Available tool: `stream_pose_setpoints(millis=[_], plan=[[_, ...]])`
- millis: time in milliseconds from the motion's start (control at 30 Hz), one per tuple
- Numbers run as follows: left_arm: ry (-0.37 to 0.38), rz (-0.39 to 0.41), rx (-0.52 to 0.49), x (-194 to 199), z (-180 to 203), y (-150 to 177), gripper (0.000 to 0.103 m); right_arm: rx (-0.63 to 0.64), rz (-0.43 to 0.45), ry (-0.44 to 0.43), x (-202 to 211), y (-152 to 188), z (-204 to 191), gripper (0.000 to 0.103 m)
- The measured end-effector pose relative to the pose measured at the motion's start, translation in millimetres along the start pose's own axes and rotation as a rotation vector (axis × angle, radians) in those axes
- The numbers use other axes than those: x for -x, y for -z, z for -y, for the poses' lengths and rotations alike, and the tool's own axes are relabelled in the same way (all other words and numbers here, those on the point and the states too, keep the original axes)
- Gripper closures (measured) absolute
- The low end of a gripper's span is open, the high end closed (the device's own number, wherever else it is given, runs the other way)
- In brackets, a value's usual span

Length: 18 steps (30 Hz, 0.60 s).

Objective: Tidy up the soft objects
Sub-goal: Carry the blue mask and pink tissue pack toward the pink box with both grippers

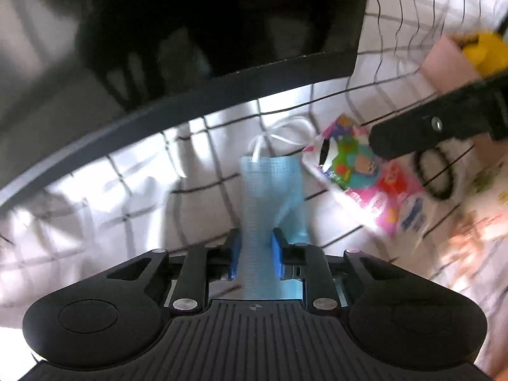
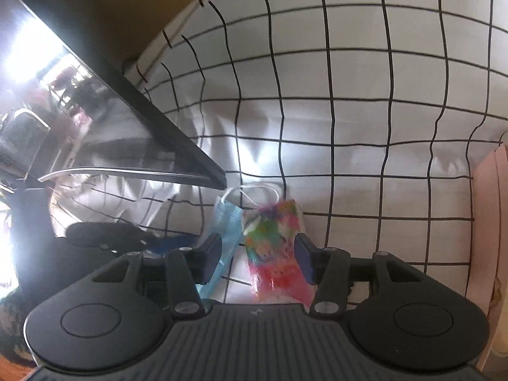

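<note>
My left gripper (image 1: 255, 250) is shut on a light blue face mask (image 1: 270, 187) with white ear loops, held over the white checked cloth (image 1: 143, 197). A colourful plastic packet (image 1: 371, 181) lies just right of the mask. My right gripper (image 2: 258, 255) is open, its fingers on either side of the colourful packet (image 2: 276, 247). The mask also shows in the right wrist view (image 2: 227, 225), left of the packet. The right gripper's black finger (image 1: 428, 130) shows in the left wrist view, above the packet.
A dark monitor (image 1: 206, 31) stands at the back left; its lower edge (image 2: 152, 117) hangs over the cloth. A pink box (image 1: 451, 60) with a yellow thing (image 1: 482, 50) sits at the right. A black hair tie (image 1: 435, 174) lies near the packet.
</note>
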State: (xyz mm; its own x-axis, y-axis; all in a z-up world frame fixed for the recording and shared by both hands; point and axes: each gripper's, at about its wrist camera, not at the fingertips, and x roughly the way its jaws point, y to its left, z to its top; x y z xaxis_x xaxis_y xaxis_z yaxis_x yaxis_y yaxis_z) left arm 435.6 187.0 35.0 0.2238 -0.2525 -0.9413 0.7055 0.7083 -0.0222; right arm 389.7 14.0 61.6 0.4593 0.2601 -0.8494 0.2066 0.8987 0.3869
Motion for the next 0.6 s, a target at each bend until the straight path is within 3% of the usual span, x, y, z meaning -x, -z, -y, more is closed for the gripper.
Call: stream_pose_setpoints(millis=[100, 200, 267, 433, 500, 600], plan=[[0.08, -0.006, 0.085, 3.4, -16.4, -2.0, 0.066, 0.022, 0.011, -0.002, 3.2, 1.2, -4.9, 0.053], [0.103, -0.012, 0.13, 6.0, -25.2, -2.8, 0.066, 0.037, 0.012, -0.013, 4.4, 3.0, -8.1, 0.053], [0.089, -0.019, 0.103, 6.5, -18.6, -3.7, 0.064, 0.046, 0.013, -0.015, 3.4, 4.4, -10.2, 0.053], [0.066, -0.04, 0.015, 1.6, 10.4, -8.6, 0.032, 0.038, 0.005, -0.02, -1.0, 6.6, -9.4, 0.053], [0.071, -0.046, 0.006, 0.5, 15.3, -9.2, 0.025, 0.044, 0.004, -0.017, -0.1, 7.5, -8.9, 0.053], [0.044, -0.052, -0.041, 0.0, 23.2, -6.0, 0.024, 0.059, 0.01, -0.007, 3.4, 6.5, -8.6, 0.053]])
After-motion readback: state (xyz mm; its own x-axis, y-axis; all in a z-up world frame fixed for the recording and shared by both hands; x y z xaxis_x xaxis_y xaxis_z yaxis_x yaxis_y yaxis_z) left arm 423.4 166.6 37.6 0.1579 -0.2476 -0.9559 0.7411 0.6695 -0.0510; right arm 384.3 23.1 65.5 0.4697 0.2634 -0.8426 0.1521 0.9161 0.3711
